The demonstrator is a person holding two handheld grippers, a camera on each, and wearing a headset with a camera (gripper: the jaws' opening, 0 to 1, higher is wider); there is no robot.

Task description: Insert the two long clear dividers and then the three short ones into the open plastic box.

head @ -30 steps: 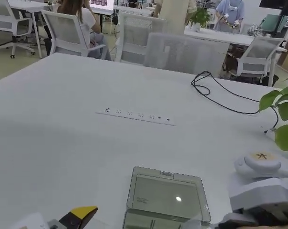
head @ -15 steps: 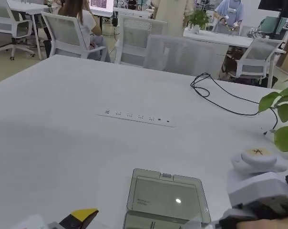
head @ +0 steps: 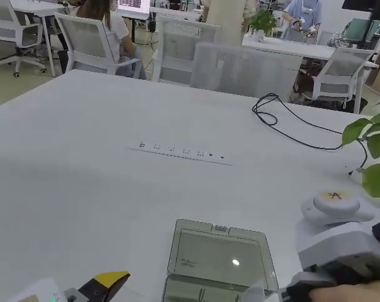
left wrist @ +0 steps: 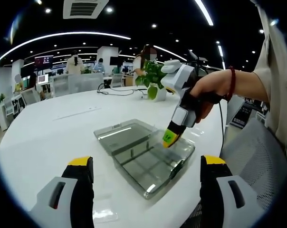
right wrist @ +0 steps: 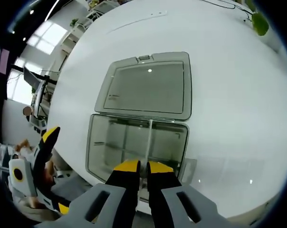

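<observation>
Clear plastic box point(right wrist: 110, 148) lies open; left tool point(left wrist: 146, 161) spread, right tool point(right wrist: 143, 166) pressed together.

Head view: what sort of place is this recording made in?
Probably an open-plan office or lab: a large white worktable with a built-in power strip, mesh office chairs around it, and more desks behind.

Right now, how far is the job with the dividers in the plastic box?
Partly done: clear dividers already stand crossed in the open box; their number is unclear. In hand: the right gripper, jaws nearly closed, is at the box's near wall. The left gripper is open. Left: what looks like a clear piece lies beside the box.
</observation>
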